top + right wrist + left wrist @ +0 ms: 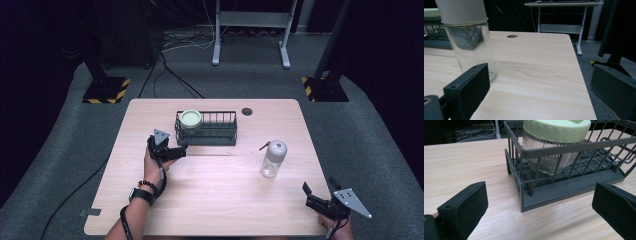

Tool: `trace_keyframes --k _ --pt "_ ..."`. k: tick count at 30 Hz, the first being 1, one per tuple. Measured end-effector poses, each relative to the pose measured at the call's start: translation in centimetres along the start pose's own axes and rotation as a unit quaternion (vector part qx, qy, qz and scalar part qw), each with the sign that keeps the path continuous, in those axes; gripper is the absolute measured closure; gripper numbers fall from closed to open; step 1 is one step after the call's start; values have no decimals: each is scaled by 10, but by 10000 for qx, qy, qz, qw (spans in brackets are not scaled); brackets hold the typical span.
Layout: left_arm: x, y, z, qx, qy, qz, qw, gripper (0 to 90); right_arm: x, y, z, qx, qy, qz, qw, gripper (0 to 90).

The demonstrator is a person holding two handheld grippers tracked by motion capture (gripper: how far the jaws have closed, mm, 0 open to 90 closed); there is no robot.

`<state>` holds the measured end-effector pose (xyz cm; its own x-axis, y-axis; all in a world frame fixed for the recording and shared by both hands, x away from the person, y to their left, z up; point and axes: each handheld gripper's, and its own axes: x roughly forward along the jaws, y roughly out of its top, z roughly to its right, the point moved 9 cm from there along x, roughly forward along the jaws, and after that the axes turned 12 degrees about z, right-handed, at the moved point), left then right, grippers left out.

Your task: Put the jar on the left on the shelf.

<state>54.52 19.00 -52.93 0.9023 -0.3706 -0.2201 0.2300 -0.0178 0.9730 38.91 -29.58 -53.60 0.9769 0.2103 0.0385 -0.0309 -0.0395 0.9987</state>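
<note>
Both grippers gape wide, the left gripper point(181, 146) just short of the rack point(564, 192) holding the jar point(554, 142) ahead, so a careless push could shove that rack away.

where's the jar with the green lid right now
In the high view the green-lidded jar stands upright in the left end of the dark wire basket at the table's far middle, just beyond the open left claw.
</note>
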Motion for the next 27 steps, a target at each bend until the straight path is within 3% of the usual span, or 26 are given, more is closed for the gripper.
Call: trace_keyframes --k 27 --pt "-30 -15 -7 -37 -9 39 10000 2 1 -1 0 -47 -36 -25 10000 13"
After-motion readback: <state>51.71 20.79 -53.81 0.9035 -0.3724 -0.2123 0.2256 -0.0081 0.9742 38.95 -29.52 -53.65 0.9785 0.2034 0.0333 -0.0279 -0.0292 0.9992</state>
